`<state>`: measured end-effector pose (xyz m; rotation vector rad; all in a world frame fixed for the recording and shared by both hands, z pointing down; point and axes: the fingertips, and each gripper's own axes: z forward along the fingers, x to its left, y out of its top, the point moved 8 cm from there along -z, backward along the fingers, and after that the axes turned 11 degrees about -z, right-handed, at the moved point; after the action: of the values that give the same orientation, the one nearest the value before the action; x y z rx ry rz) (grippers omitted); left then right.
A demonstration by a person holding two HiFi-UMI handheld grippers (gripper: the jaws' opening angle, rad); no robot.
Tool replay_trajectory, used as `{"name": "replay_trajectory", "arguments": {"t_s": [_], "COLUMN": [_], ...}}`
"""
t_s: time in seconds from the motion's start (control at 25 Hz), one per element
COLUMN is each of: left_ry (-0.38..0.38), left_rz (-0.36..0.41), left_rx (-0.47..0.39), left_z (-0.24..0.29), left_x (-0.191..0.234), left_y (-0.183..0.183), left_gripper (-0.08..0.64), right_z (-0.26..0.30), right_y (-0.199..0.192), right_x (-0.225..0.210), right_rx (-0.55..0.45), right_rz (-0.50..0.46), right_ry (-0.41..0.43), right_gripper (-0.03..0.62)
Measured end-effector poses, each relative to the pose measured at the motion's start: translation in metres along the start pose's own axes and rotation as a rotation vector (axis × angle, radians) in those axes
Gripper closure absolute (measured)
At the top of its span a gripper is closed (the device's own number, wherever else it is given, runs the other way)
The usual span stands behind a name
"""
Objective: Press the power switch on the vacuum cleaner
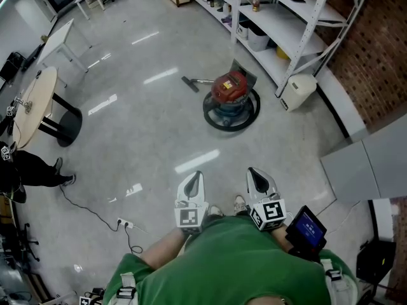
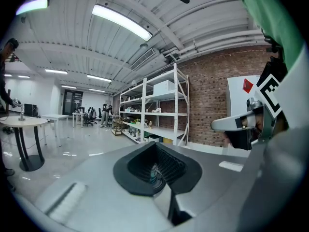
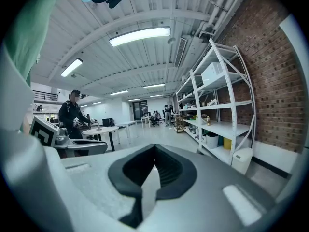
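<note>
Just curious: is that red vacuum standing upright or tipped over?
Upright. The vacuum sits level on its round dark base on the floor, red top facing up.

The left tongs (image 2: 155, 149) fill the lower half of the view – grey jaws closed tip to tip, with black pads (image 2: 137, 166) ringing a hollow where only a teal sliver shows through the slit. At the right edge the right tongs (image 2: 218, 125) jut in below their marker cube (image 2: 270, 93). Beyond stand white shelving (image 2: 159, 111), a brick wall (image 2: 207, 98) and a round desk (image 2: 21, 122) on the glossy floor (image 2: 72, 151)
</note>
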<state>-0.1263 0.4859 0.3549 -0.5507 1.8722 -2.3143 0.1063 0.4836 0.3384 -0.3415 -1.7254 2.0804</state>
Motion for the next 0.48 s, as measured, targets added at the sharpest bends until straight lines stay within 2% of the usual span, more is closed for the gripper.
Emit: {"name": "replay_trajectory", "arguments": {"t_s": [0.48], "left_ry": [0.013], "left_rz": [-0.018], "left_rx": [-0.002], "left_z": [0.003], "left_x": [0.021], "left_y": [0.006], "left_gripper": [0.552], "right_z": [0.023], "right_y": [0.005], "right_x": [0.004], "right_rx": [-0.001], "right_rz": [-0.015], "right_ry": [-0.02], "right_gripper": [0.592]}}
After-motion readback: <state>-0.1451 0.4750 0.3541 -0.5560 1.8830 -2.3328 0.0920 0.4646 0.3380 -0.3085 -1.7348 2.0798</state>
